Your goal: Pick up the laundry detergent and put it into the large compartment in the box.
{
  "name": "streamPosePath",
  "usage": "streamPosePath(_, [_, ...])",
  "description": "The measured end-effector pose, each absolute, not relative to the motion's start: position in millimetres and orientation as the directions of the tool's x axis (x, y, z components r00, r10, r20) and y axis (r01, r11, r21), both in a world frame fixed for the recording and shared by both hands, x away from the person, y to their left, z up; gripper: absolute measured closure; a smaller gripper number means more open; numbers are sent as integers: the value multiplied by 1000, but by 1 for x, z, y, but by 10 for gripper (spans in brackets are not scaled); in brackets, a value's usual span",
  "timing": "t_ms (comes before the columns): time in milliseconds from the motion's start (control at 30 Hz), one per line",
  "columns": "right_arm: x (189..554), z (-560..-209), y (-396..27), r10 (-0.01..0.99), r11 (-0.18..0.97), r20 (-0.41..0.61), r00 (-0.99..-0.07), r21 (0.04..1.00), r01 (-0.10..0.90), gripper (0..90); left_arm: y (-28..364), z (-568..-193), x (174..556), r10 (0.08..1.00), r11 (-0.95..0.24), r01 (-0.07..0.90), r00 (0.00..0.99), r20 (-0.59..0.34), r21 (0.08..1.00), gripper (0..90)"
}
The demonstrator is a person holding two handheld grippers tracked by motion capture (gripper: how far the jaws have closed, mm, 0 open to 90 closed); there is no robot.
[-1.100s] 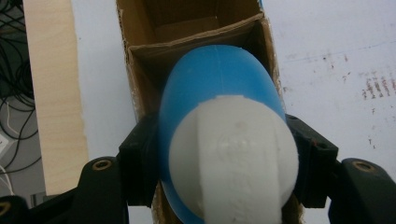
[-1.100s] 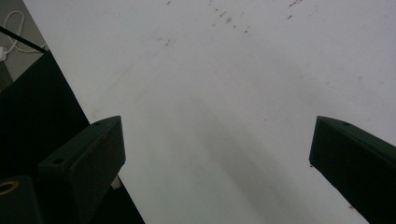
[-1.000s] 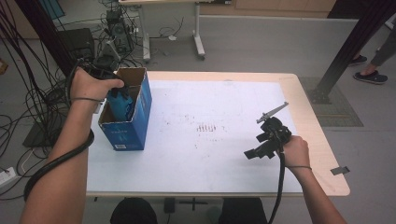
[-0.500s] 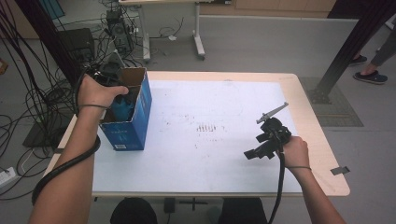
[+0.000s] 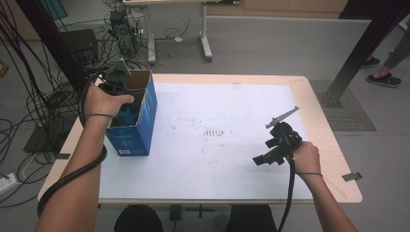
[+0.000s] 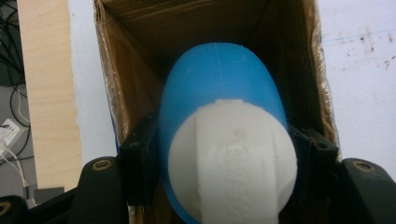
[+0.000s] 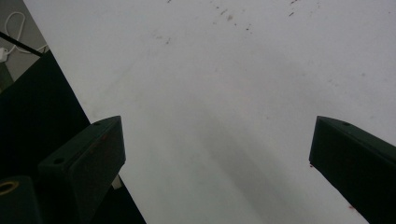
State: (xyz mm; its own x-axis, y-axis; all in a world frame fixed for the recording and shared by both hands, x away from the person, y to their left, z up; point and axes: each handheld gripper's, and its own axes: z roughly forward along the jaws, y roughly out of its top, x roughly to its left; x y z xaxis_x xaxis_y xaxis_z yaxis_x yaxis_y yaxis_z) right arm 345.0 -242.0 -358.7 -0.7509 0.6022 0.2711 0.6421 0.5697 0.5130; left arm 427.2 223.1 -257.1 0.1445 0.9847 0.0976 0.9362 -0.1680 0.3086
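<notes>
High view, desk [image 5: 232,159]: white top, light wooden edges, faint reddish specks near the middle.
Box [image 5: 138,123]: blue cardboard, open at the top, upright near the desk's left edge.
Left tool [image 6: 219,154]: lowered into the box mouth, clamped on both sides of the bottle.
Right tool [image 7: 217,154]: jaws wide apart, nothing between, low over bare desk at right.
Bottle [image 6: 219,107]: blue body, white cap, inside the box.

White print on blue box [image 5: 129,140] (too small), nothing legible.
</notes>
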Motion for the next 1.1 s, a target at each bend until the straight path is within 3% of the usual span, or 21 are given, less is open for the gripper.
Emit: streamPosePath(1100, [344,-357,-241,603,569,268,-751,515,641,34,225,-265,425,987,-157,934,137,85,320,376])
